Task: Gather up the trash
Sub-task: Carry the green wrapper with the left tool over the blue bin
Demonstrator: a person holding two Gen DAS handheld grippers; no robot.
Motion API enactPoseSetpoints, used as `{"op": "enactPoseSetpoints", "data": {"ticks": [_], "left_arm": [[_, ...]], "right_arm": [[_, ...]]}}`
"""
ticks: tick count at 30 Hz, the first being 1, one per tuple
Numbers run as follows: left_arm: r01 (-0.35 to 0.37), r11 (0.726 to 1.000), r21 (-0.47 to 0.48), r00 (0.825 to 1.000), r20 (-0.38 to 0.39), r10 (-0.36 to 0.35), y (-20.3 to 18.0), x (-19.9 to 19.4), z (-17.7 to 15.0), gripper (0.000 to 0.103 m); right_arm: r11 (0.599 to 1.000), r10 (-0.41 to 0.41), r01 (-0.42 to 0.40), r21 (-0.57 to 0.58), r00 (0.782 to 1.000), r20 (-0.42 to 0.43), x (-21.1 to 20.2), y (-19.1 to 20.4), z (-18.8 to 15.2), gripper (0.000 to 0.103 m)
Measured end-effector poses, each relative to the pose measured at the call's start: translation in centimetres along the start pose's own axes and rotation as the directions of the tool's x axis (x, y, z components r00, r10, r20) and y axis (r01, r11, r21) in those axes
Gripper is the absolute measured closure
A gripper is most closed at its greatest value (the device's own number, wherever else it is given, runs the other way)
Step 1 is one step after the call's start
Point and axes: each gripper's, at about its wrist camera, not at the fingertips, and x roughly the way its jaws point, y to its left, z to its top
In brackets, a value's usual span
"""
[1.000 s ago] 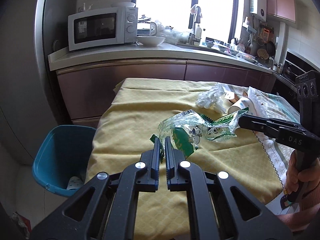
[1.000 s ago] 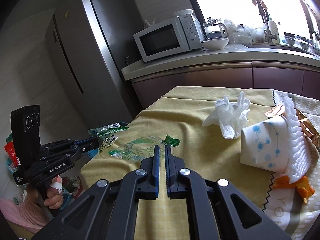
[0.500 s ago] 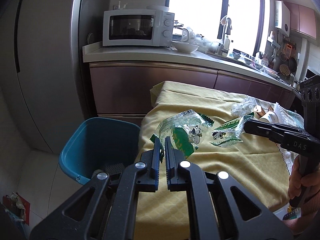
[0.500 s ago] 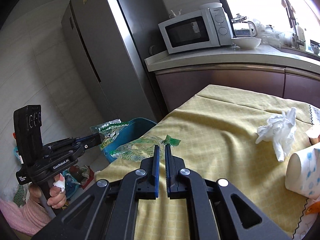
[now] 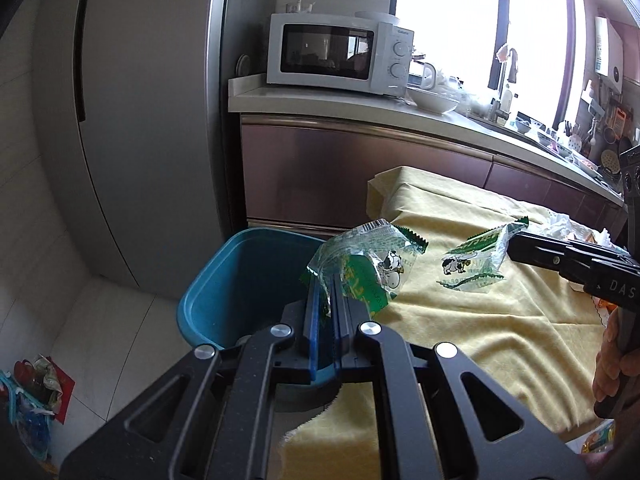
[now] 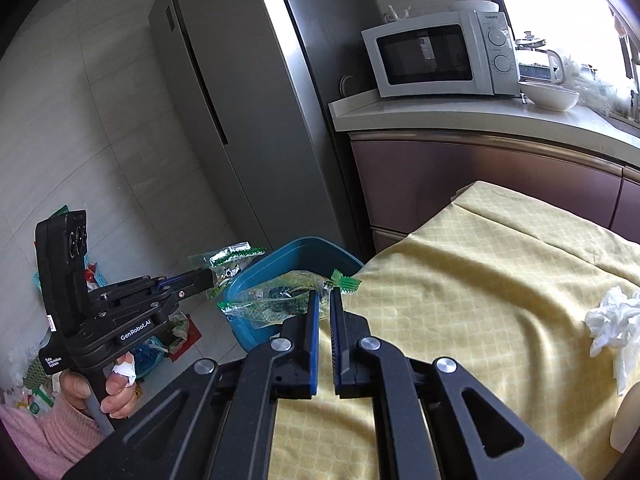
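The left gripper (image 5: 329,280) pinched a crinkled clear-and-green plastic wrapper (image 5: 366,264) above the rim of the round teal plastic bin (image 5: 224,276), beside the table's corner. The right gripper (image 6: 325,304) clamped a second crumpled wrapper (image 6: 276,300), over the edge of the quilted yellow tablecloth (image 6: 480,280).

The left gripper (image 5: 330,286) was clamped on a green wrapper (image 5: 368,264), jaws nearly together, gripped by a bandaged hand (image 6: 108,388); the right gripper (image 6: 324,300) pinched a second wrapper (image 6: 276,300), fingers (image 6: 311,312) narrowly apart.
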Motion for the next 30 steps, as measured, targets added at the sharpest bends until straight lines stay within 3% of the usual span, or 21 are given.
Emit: {"op": "enactPoseSetpoints", "data": {"ticks": [13,30], "left_arm": [[-0.064,0.998,-0.021,0.997,-0.053,0.063,2.6,3.2,0.1,0.097],[-0.101,0.994,-0.040,0.988,-0.120,0.096,3.8,7.1,-0.8,0.096]], "right_arm": [[1.000,0.029,-0.029,-0.011,0.997,-0.072,5.1,1.3,1.9,0.099],[0.999,0.025,-0.028,-0.017,0.984,-0.176,10.8,1.7,2.4,0.098]]}}
